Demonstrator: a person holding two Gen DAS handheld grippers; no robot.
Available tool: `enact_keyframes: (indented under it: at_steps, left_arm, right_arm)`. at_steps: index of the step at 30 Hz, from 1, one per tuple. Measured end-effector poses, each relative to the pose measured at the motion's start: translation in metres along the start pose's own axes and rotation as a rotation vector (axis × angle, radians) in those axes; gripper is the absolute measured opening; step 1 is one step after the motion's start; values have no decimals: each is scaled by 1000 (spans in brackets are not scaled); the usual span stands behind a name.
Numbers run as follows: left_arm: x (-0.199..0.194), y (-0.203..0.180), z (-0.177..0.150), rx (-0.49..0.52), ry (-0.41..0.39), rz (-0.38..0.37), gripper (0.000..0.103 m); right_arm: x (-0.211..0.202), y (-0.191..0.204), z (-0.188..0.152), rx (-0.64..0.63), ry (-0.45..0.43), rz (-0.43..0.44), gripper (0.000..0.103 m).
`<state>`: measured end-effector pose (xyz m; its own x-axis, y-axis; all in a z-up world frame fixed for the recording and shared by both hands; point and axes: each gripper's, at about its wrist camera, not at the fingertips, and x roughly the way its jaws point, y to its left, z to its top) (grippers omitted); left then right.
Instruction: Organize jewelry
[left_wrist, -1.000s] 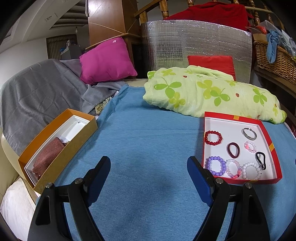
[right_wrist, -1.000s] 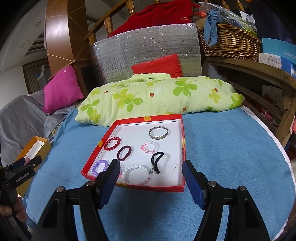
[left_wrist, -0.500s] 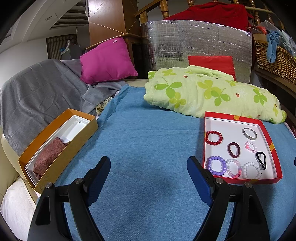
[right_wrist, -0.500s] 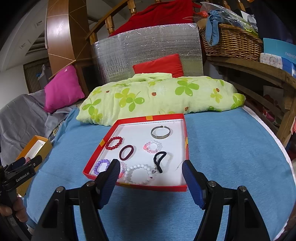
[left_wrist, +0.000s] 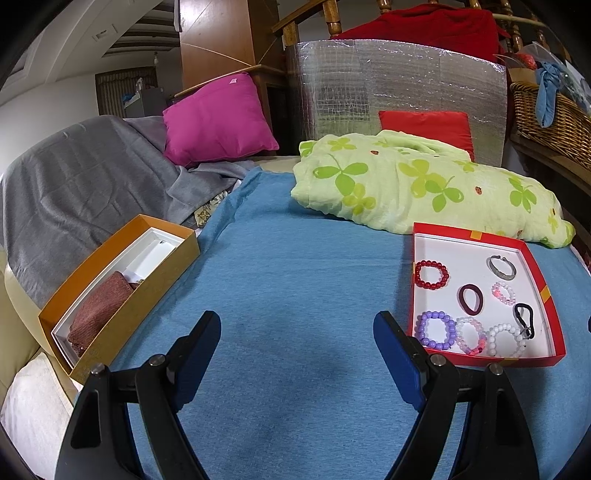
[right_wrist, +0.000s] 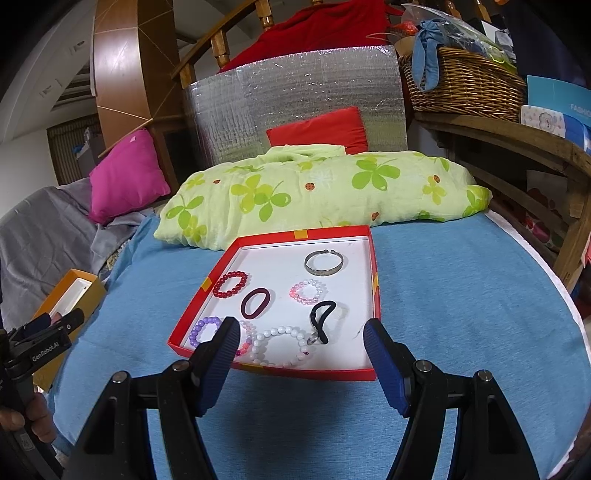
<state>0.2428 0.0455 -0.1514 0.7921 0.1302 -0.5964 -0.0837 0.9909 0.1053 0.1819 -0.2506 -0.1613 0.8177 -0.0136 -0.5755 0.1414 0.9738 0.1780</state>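
I see one work surface: a bed under a blue cover. Landmark is the red tray, flat on the cover. Green clover-print quilt lies bunched just behind the tray, touching its far edge. Orange box sits well left of the tray, at the cover's left edge.

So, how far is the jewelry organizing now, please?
It looks barely begun. Done: nothing that I can see; all eight pieces, from the red bead bracelet to the silver bangle, lie in the red tray. In hand: nothing; the left tool and the right tool are both open and empty. Left: probably moving pieces to the orange box, which holds only a brown cloth.
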Motion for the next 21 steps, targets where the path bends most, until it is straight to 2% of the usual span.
enact_keyframes:
  at_steps: [21]
  left_arm:
    - [1, 3, 0, -11, 5, 2, 85]
  right_arm:
    - [3, 2, -2, 12, 6, -1, 73]
